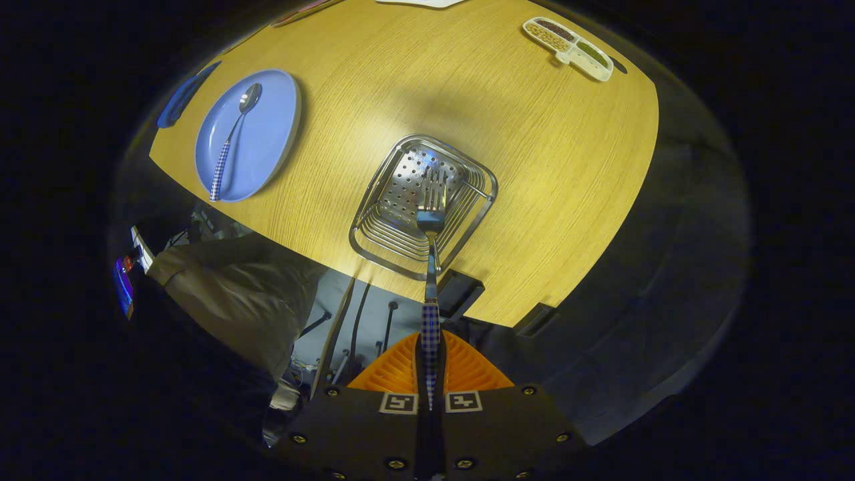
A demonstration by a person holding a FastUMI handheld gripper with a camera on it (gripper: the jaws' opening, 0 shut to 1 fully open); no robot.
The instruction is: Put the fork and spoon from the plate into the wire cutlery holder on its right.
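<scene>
I count one metal fork with a blue-checked handle (431, 267), one matching spoon (230, 137), one round blue plate (267, 153) and one wire cutlery holder with a perforated steel floor (374, 230) on the wooden table (467, 100). My gripper (431, 374) is clenched on the fork's handle, both fingers pressing it, the tines hanging over the holder's floor. The spoon lies alone on the plate, well apart. A white divided dish of grains (569, 48) sits far beyond; its contents are hard to make out.
</scene>
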